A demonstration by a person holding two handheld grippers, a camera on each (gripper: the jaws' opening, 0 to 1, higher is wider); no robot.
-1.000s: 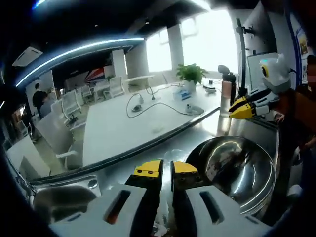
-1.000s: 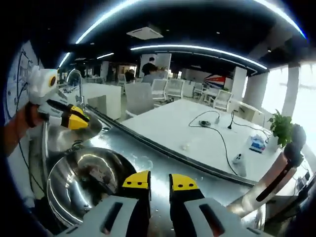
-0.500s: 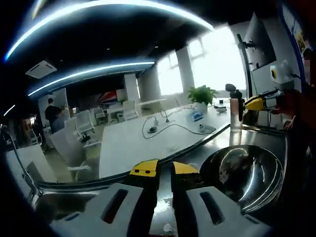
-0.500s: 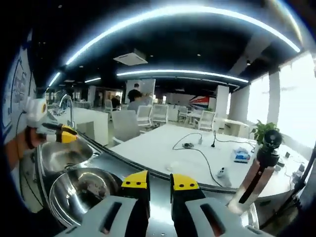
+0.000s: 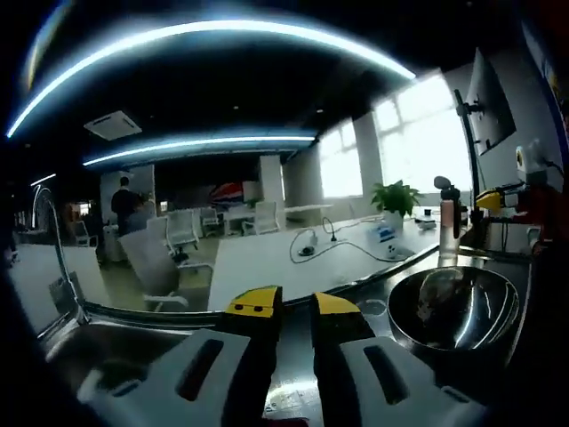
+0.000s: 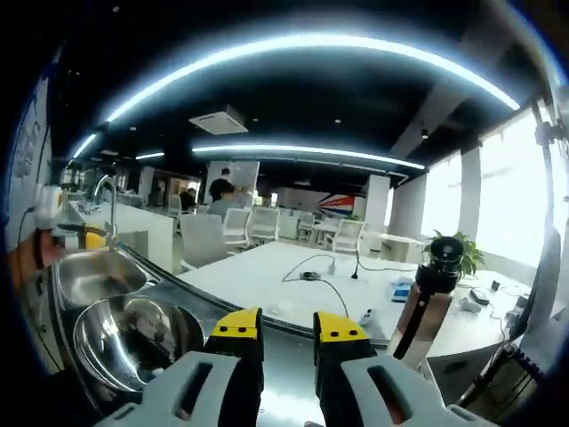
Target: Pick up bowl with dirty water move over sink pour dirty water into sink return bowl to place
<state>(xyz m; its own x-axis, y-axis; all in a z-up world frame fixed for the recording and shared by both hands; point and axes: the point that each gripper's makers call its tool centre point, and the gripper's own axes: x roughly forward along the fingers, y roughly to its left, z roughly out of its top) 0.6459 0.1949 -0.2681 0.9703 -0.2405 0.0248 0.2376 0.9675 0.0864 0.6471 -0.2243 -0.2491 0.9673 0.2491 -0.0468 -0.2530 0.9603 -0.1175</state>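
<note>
**Left gripper view: bowl waits on the steel tabletop, both claws empty**

Left gripper view has the bowl sitting upright on the steel tabletop, off to the right of the left claw. In the right gripper view the same bowl lies to the left of the right claw, with the sink just beyond it and the faucet rising over the basin. A murky patch shows in the bowl's bottom, most likely the dirty water.

By its look the bowl is polished metal: stiff, fairly light in itself, but slick, and the water will slosh if it is tipped early. The thin rim is the likely place to take hold, one jaw inside and one outside, on the side away from the sink so the pour runs off the far edge. A level carry seems wise.

Each claw has its yellow-tipped jaws nearly together, a narrow gap between them, gripping nothing and touching nothing. Either would need to open somewhat and come down to the rim. A dark-capped bottle stands on the tabletop to the right of the right claw, well apart from the bowl. The other gripper is in the air beyond the bowl.
</note>
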